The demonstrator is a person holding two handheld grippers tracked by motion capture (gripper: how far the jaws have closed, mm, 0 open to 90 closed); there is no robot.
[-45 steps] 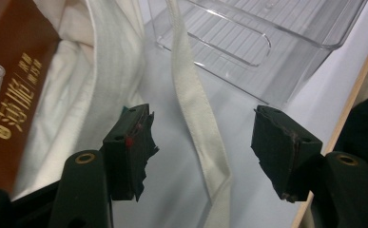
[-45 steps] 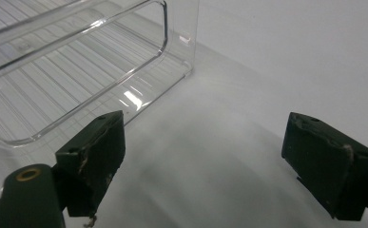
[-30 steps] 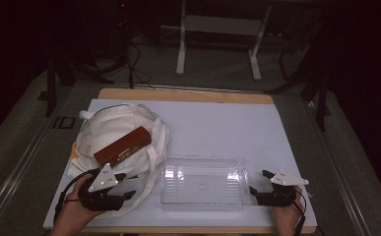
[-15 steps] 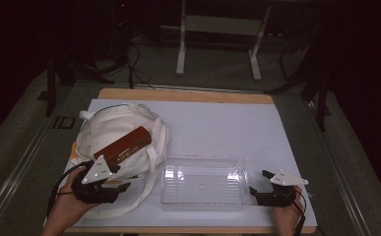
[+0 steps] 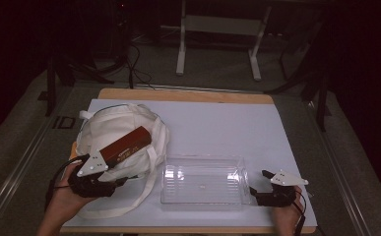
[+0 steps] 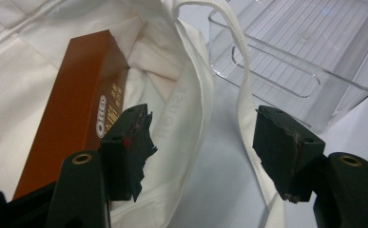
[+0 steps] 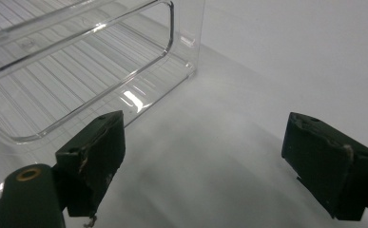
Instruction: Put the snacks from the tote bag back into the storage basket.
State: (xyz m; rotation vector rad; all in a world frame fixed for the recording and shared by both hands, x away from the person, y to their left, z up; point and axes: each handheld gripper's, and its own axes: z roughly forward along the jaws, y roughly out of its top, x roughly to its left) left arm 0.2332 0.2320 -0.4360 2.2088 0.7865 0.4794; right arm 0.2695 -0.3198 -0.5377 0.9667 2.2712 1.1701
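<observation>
Across the white tabletop (image 5: 212, 123), the far half and the right side beyond the tray lie bare, giving open room, while the near edge is crowded by two hands and their tools. One white cloth tote bag (image 5: 114, 130) sits at the left, its rumpled body close to the tabletop's left edge and one long strap (image 5: 151, 172) trailing toward the near edge. One long, flat brown box (image 5: 126, 145) lies tilted on the bag's mouth, partly tucked inside; in the left gripper view the box (image 6: 77, 114) shows small white lettering on its side, too blurred to read with certainty. One clear plastic tray (image 5: 203, 179) with ribbed floor and rounded handle slots stands empty just right of the bag, near the front edge. The left hand-held gripper (image 5: 116, 181) rests at the bag's near side, jaws spread wide: in its own view, one jaw sits just beside the box's lower end and the other beyond the strap (image 6: 241, 95), with bag fabric between them and nothing clamped. The right hand-held gripper (image 5: 259, 184) lies at the tray's right end, near the tabletop's front right corner, jaws also spread wide over bare white surface, holding nothing; in its own view the tray's corner (image 7: 181, 57) is just beside the left jaw, apart from it.
</observation>
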